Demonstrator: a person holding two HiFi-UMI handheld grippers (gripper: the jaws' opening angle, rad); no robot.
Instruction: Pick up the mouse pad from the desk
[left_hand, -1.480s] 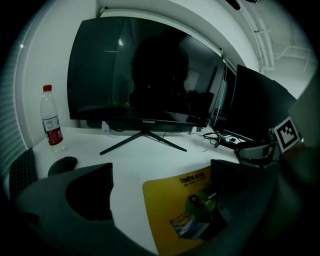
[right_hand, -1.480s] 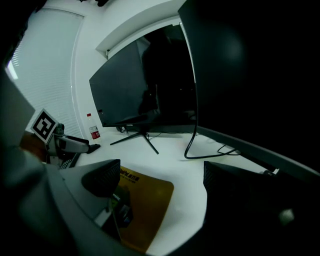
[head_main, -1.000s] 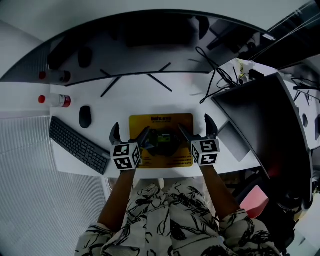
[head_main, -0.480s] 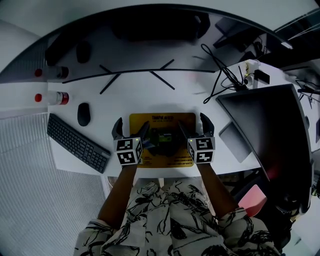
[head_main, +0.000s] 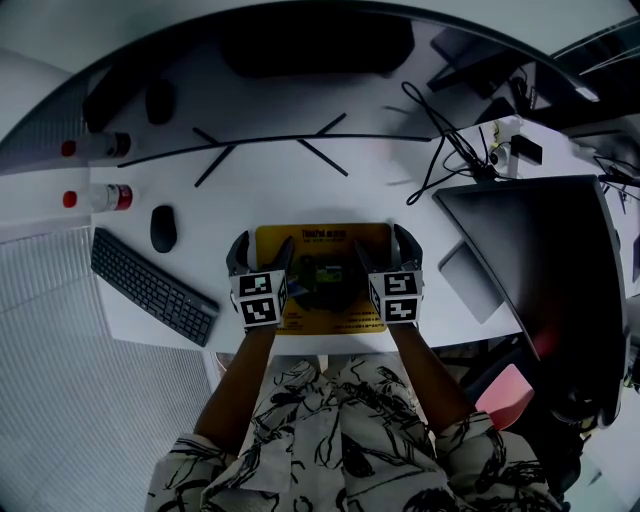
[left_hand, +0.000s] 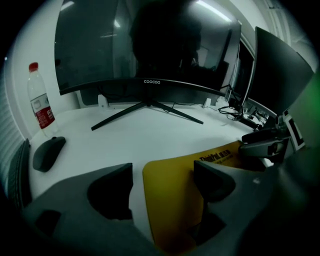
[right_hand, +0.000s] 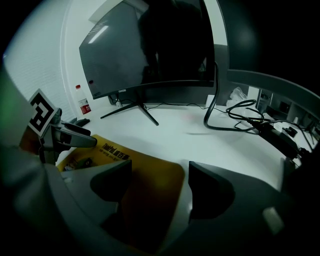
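A yellow mouse pad (head_main: 322, 242) with dark print lies flat near the desk's front edge. My left gripper (head_main: 260, 255) straddles its left edge, and in the left gripper view the pad (left_hand: 170, 200) runs between the two jaws of the left gripper (left_hand: 162, 186). My right gripper (head_main: 382, 250) straddles the right edge; the right gripper view shows the pad's corner (right_hand: 150, 180) between the jaws of the right gripper (right_hand: 160, 186). Both pairs of jaws are closing, with a gap still showing on each side of the pad's edge.
A black keyboard (head_main: 150, 288), a black mouse (head_main: 163, 228) and a red-capped bottle (head_main: 95, 196) lie to the left. A curved monitor (head_main: 300, 60) on splayed legs (head_main: 270, 150) stands behind. Cables (head_main: 440, 150) and a second dark screen (head_main: 530, 260) fill the right.
Both grippers have sunk towards the desk over the pad's side edges, and their jaws have narrowed. The pad has not moved.
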